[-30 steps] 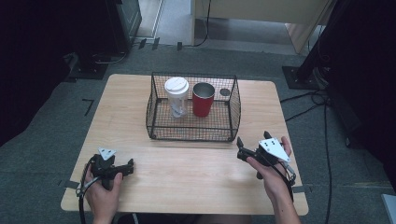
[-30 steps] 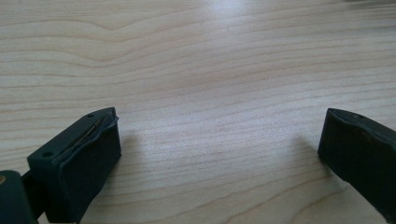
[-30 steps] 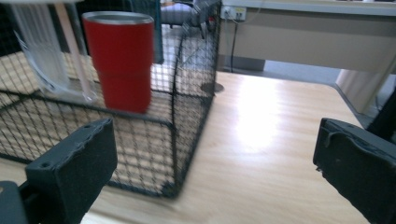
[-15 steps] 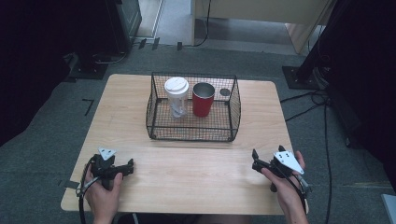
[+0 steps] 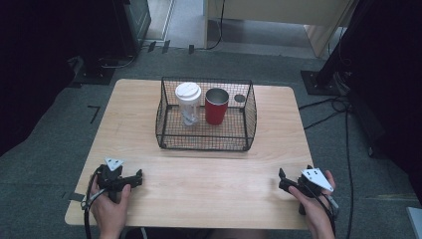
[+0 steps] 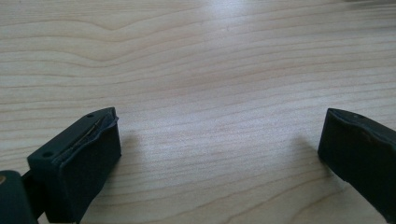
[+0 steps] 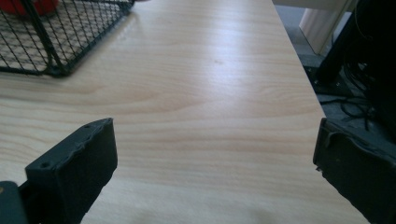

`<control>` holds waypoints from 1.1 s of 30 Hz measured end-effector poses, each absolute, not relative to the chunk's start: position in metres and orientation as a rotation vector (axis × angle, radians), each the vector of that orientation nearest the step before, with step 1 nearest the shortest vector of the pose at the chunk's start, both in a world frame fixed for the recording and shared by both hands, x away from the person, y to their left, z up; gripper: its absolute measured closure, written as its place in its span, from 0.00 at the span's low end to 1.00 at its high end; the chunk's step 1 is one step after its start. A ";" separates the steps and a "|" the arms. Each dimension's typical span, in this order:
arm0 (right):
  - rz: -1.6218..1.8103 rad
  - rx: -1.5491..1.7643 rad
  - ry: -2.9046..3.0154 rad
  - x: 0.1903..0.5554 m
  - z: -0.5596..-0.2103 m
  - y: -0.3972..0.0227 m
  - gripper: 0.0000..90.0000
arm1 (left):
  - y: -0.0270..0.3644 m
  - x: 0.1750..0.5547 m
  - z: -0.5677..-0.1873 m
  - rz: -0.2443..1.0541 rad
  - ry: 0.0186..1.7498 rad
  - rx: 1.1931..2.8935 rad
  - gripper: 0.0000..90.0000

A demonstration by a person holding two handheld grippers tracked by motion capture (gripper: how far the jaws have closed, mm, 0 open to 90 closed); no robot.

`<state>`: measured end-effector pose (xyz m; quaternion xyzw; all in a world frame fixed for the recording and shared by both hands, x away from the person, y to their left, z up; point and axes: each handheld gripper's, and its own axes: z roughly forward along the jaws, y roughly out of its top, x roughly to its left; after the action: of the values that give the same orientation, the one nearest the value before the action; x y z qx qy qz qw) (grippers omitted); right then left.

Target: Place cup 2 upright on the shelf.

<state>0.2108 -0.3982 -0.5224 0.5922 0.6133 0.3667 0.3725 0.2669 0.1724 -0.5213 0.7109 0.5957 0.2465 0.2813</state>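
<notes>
Resting low on the near edge of the wooden surface point(image 5: 209, 179), both tools idle: left gripper point(image 5: 130, 178) at the near-left corner, jaws spread wide over bare wood in the left gripper view; right gripper point(image 5: 282, 181) at the near-right corner, jaws likewise spread wide with nothing between them in the right gripper view, a corner of the wire basket point(image 7: 56, 42) showing up and to its left. Well apart from both, toward the far middle of the surface, stands the wire basket point(image 5: 249, 112), holding two upright cups side by side, close but seemingly not touching: a clear cup with a white lid point(image 5: 188, 102) on the left, a red cup point(image 5: 216, 105) on the right with a metallic inside. Probably light, both of them, and apparently empty, though hard to tell through the mesh. Clear cup likely thin plastic, slick, apt to buckle under a hard squeeze; best taken just below the lid, where the rim stiffens the wall. Red cup looks stiffer; best pinched over the rim, one jaw inside and one outside. Basket walls rise near rim height, so approach from above.
</notes>
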 end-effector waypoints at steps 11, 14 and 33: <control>0.661 1.572 1.703 0.204 -0.528 -0.415 0.00 | 0.172 0.267 -0.521 0.660 1.596 1.904 0.00; 0.650 1.612 1.709 0.203 -0.529 -0.417 0.00 | 0.172 0.267 -0.521 0.661 1.596 1.905 0.00; 0.757 1.784 1.722 0.208 -0.530 -0.420 0.00 | 0.172 0.267 -0.521 0.659 1.597 1.904 0.00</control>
<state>0.2078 -0.4200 -0.5299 0.6623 0.6394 0.2812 0.2709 0.2672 0.1716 -0.5214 0.7105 0.5962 0.2461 0.2814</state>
